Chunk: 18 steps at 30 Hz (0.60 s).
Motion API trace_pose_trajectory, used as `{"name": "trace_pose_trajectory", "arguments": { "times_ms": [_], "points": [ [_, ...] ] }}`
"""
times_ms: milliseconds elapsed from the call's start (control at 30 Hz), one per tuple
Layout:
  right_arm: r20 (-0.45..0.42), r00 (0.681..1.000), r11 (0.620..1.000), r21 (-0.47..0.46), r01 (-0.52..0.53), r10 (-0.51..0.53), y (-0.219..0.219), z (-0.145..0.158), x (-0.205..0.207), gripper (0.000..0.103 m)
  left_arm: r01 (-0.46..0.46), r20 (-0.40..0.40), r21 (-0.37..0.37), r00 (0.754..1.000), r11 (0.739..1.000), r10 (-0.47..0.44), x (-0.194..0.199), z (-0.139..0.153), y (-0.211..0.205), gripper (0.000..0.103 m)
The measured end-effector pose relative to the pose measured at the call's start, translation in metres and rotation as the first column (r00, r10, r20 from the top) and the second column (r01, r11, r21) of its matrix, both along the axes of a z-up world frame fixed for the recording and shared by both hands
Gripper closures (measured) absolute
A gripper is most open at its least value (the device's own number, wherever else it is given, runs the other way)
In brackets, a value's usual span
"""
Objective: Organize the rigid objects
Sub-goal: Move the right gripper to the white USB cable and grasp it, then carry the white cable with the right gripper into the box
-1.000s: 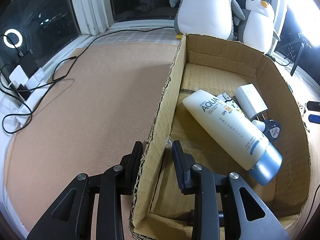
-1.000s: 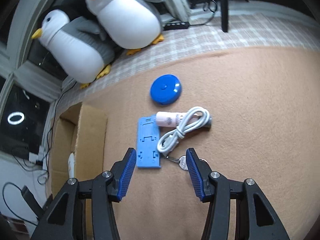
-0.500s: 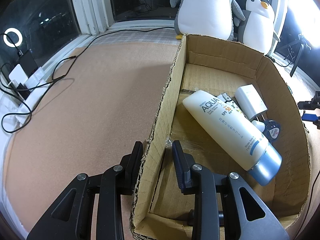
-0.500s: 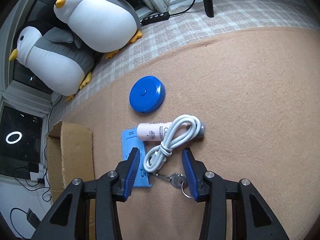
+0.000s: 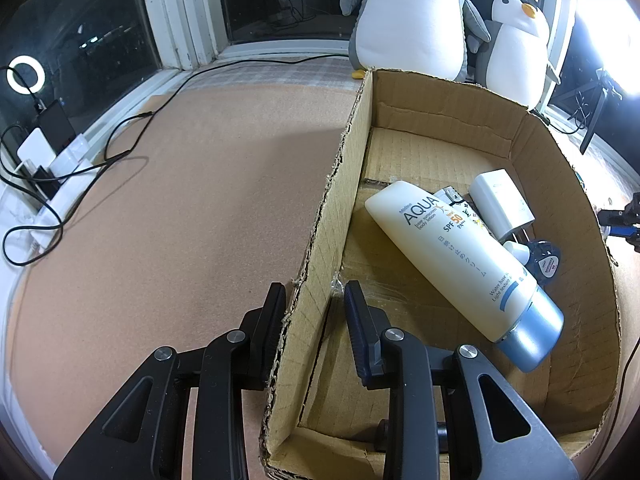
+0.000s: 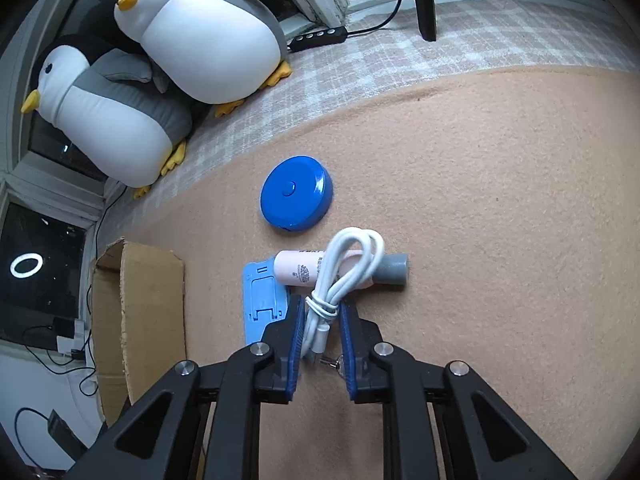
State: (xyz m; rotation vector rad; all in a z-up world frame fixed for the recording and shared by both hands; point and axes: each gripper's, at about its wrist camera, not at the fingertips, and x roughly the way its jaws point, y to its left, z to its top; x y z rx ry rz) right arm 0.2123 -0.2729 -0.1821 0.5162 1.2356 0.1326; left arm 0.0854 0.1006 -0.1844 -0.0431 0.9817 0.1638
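With the left gripper (image 5: 314,300) clamped on the box (image 5: 576,208) wall, bottle (image 5: 460,256) and charger (image 5: 500,202) already inside, the right gripper (image 6: 320,320) pinches the cable (image 6: 340,276); tube (image 6: 304,274), stand (image 6: 262,300), blue disc (image 6: 296,194) remain on the mat.

Two plush penguins (image 6: 192,36), one cardboard box (image 5: 560,184), one blue disc (image 6: 296,196), one white cable (image 6: 340,276), one pink tube (image 6: 300,274), one sunscreen bottle (image 5: 452,256).
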Motion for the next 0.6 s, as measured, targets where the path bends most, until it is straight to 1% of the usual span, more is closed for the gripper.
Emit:
{"name": "trace_pose_trajectory", "arguments": {
  "times_ms": [67, 333, 500, 600],
  "points": [
    [0.014, 1.0, 1.0, -0.016, -0.017, 0.017, 0.001, 0.003, -0.003, 0.09, 0.0, 0.0, 0.0, 1.0, 1.0, 0.0, 0.0, 0.0, 0.0, 0.074],
    [0.063, 0.996, 0.996, -0.055, -0.066, 0.07, -0.001, 0.017, -0.014, 0.09, 0.001, 0.0, 0.001, 1.0, 1.0, -0.001, 0.0, 0.0, 0.0, 0.074],
    [0.109, 0.986, 0.99, -0.077, -0.121, 0.129, 0.012, 0.038, -0.019, 0.09, 0.002, 0.0, 0.002, 1.0, 1.0, -0.002, 0.0, 0.0, -0.001, 0.074],
    [0.14, 0.972, 0.981, -0.069, -0.181, 0.189, 0.028, 0.054, -0.023, 0.09, 0.001, 0.001, 0.002, 1.0, 1.0, -0.001, 0.0, -0.001, -0.001, 0.074]
  ]
}}
